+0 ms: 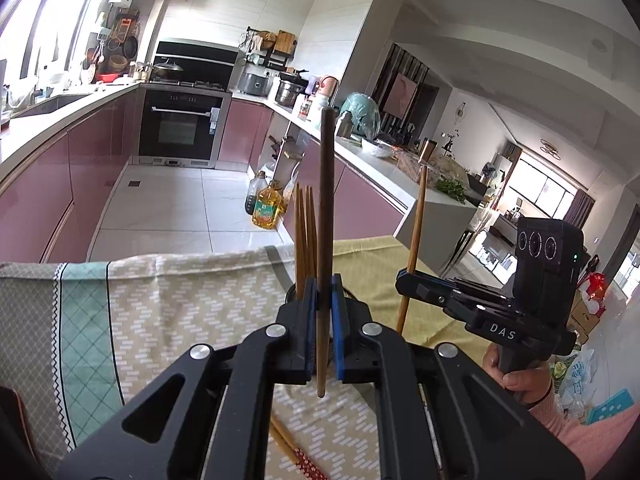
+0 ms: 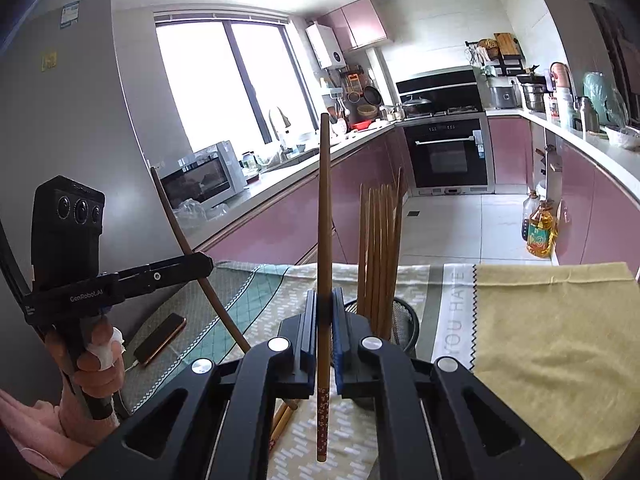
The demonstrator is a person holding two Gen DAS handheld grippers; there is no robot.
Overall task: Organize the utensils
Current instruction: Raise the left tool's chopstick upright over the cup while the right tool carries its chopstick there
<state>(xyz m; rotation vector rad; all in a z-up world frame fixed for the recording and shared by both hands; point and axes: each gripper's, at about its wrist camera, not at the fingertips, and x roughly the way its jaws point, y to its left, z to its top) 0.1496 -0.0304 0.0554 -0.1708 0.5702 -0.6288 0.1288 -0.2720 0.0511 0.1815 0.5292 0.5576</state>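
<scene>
My left gripper [image 1: 324,292] is shut on a dark brown chopstick [image 1: 325,216], held upright above the table; it also shows in the right wrist view [image 2: 200,266]. My right gripper [image 2: 325,304] is shut on a lighter chopstick [image 2: 325,220] with a red patterned end, also upright; it shows in the left wrist view [image 1: 404,276]. Several wooden chopsticks [image 2: 378,248] stand in a black mesh holder [image 2: 406,320] just beyond both grippers. More chopsticks [image 1: 292,452] lie on the patterned cloth [image 1: 180,312] below.
A yellow cloth [image 2: 552,336] covers the table's right part. A phone [image 2: 160,338] lies at the left on the cloth. Beyond the table edge are pink kitchen cabinets [image 2: 288,220], an oven [image 2: 448,156] and oil bottles [image 2: 540,232] on the floor.
</scene>
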